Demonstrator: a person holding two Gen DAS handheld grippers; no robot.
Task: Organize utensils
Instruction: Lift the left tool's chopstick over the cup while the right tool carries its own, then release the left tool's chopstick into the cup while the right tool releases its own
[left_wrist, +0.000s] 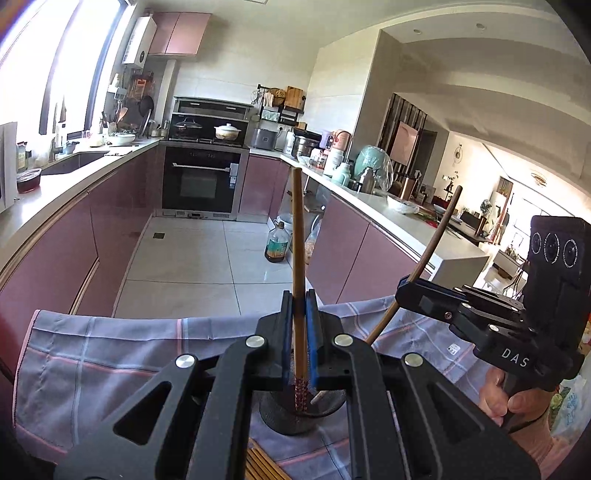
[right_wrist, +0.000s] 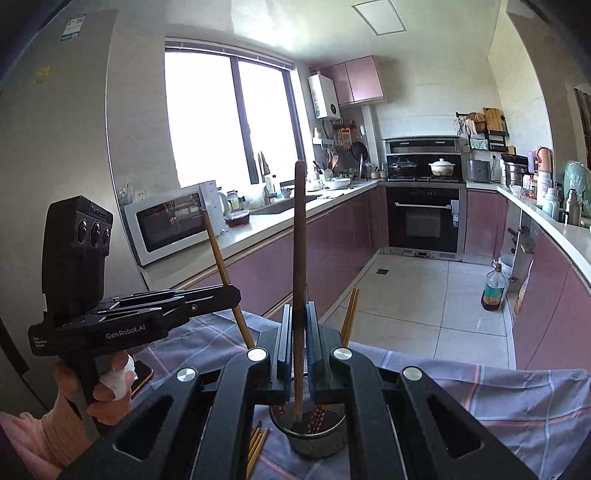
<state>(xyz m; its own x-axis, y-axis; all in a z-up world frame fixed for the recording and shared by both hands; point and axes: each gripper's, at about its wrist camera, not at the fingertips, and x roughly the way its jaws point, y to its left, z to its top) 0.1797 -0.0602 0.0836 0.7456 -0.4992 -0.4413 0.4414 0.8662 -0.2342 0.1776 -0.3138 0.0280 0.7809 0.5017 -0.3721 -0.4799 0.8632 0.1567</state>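
Observation:
My left gripper (left_wrist: 298, 295) is shut on a light wooden chopstick (left_wrist: 297, 236), upright, its patterned lower end inside a dark mesh utensil cup (left_wrist: 295, 419). My right gripper (right_wrist: 298, 308) is shut on a dark brown chopstick (right_wrist: 300, 236), upright, its lower end in the same cup (right_wrist: 314, 439). Each gripper shows in the other's view: the right gripper (left_wrist: 400, 291) with its dark chopstick (left_wrist: 437, 240), the left gripper (right_wrist: 236, 293) with its light chopstick (right_wrist: 218, 254). Two chopsticks (right_wrist: 350, 314) lean out of the cup. Loose chopsticks (right_wrist: 256, 445) lie on the cloth beside it.
The cup stands on a checked grey-and-pink cloth (left_wrist: 110, 354) over a table. Beyond is a kitchen with pink cabinets, an oven (left_wrist: 201, 181), a microwave (right_wrist: 166, 225) and an oil bottle (left_wrist: 276, 245) on the tiled floor. A phone (right_wrist: 142, 374) lies on the cloth's left.

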